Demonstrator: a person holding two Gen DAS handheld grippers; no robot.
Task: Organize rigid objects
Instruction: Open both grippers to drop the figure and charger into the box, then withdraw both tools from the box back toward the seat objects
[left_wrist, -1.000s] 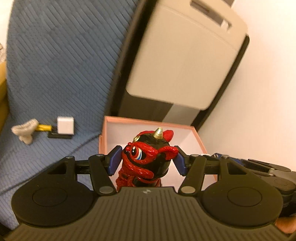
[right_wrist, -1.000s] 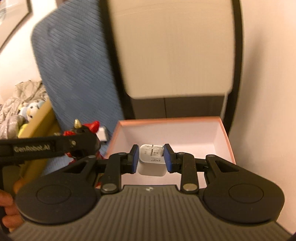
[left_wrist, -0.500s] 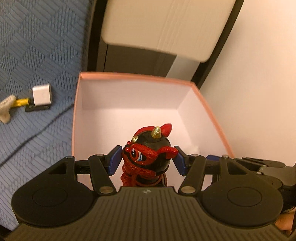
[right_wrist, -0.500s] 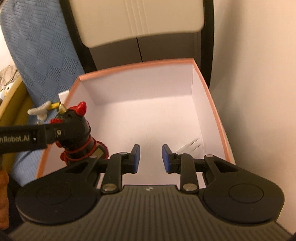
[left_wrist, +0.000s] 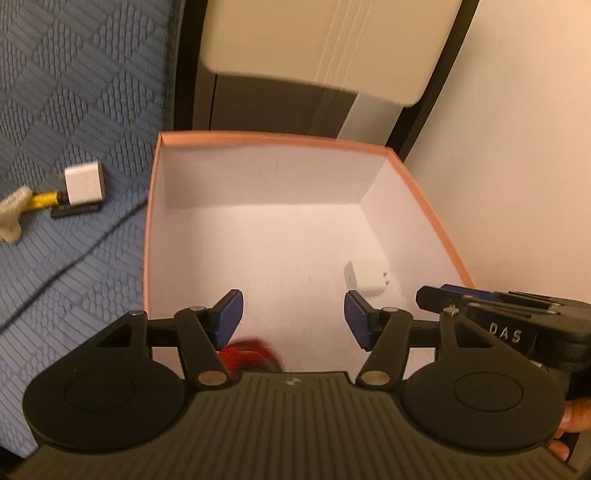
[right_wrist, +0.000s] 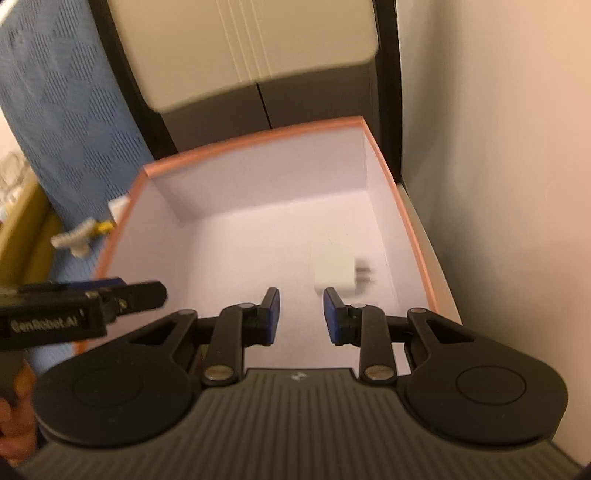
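Note:
An open box with an orange rim (left_wrist: 258, 139) (right_wrist: 251, 142) and white inside stands ahead of both grippers. My left gripper (left_wrist: 293, 317) is open over its near left part. The red and black figurine (left_wrist: 247, 354) shows as a blur just below the left fingers, mostly hidden by the gripper body. My right gripper (right_wrist: 301, 317) is open and empty over the near right part. A white charger plug (left_wrist: 365, 278) (right_wrist: 340, 271) lies on the box floor near the right wall.
A blue quilted cover (left_wrist: 74, 129) lies left of the box with a white adapter (left_wrist: 84, 182), a yellow piece (left_wrist: 42, 201) and a white cloth bit (left_wrist: 13, 214). A beige and black headboard (left_wrist: 314, 48) stands behind. A wall (left_wrist: 517, 147) is right.
The right gripper opened and dropped the white plug into the box. The left gripper then opened and the figurine fell out of its fingers toward the box floor.

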